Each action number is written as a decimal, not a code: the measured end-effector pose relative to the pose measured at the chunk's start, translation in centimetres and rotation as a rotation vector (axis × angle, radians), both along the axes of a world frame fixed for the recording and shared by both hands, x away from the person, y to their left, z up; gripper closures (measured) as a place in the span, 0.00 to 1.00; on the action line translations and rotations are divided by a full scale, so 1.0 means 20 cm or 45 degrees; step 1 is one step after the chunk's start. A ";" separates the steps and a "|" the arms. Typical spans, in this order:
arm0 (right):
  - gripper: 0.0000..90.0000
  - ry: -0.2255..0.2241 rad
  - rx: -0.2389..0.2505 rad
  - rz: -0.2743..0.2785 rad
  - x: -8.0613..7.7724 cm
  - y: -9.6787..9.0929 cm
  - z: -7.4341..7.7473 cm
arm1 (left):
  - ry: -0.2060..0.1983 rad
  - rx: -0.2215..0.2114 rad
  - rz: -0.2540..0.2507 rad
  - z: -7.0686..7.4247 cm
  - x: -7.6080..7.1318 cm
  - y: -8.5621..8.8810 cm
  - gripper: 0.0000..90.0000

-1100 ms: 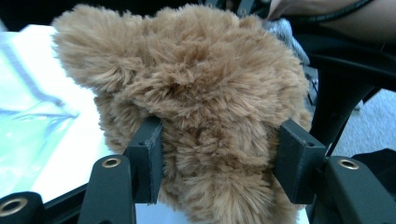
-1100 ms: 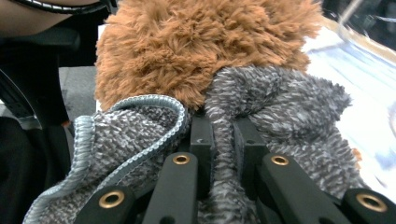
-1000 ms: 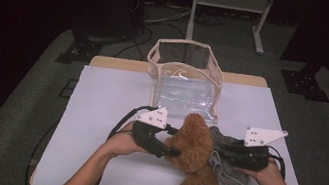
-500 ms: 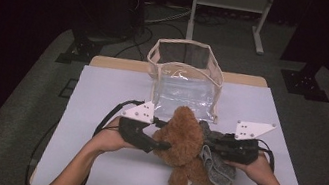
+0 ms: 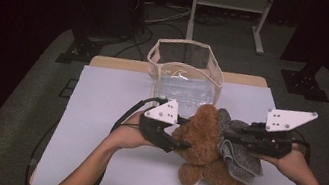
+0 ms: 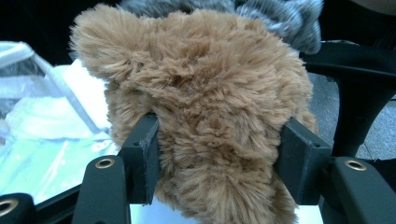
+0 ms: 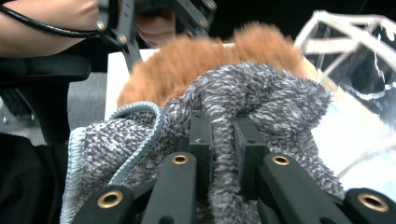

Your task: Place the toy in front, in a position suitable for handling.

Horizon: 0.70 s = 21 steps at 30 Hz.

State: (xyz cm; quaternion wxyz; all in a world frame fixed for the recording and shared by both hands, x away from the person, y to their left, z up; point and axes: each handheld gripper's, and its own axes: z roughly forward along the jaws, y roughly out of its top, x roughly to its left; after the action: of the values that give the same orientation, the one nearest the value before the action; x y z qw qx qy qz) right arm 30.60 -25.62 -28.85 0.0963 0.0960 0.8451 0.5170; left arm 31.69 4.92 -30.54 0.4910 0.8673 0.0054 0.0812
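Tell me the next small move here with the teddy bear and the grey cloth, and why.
Probably carry both forward to the clear bag. The left gripper has its fingers pressed into the teddy bear, the right gripper pinches a fold of the grey cloth draped on it, and the bag stands open just beyond them.

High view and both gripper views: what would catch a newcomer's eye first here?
The brown teddy bear at the table's near middle, its furry head squeezed between the left gripper jaws. Next, the grey towel draped on the bear's right side, a fold pinched in the right gripper. Behind them stands an open clear plastic bag.
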 end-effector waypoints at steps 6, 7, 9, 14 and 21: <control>0.88 -0.044 -0.086 0.065 0.01 0.11 0.14 | -0.003 -0.016 -0.023 0.01 0.00 -0.05 0.43; 0.88 -0.049 -0.093 0.070 0.01 0.12 0.15 | -0.004 -0.019 -0.030 0.01 0.00 -0.06 0.43; 0.88 -0.059 -0.110 0.083 0.01 0.15 0.17 | -0.011 -0.017 -0.037 0.02 0.00 -0.07 0.43; 0.88 -0.042 -0.142 0.064 0.01 0.11 0.16 | -0.015 -0.020 -0.034 0.02 0.00 -0.09 0.43; 0.88 -0.056 -0.188 0.053 -0.01 0.09 0.21 | -0.023 -0.029 -0.057 0.04 -0.01 -0.14 0.43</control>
State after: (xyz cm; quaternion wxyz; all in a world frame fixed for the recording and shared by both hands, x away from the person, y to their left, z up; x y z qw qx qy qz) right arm 30.38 -23.86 -24.73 0.1107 0.0599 0.8804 0.4573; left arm 31.52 2.05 -29.77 0.5024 0.8609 -0.0175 0.0780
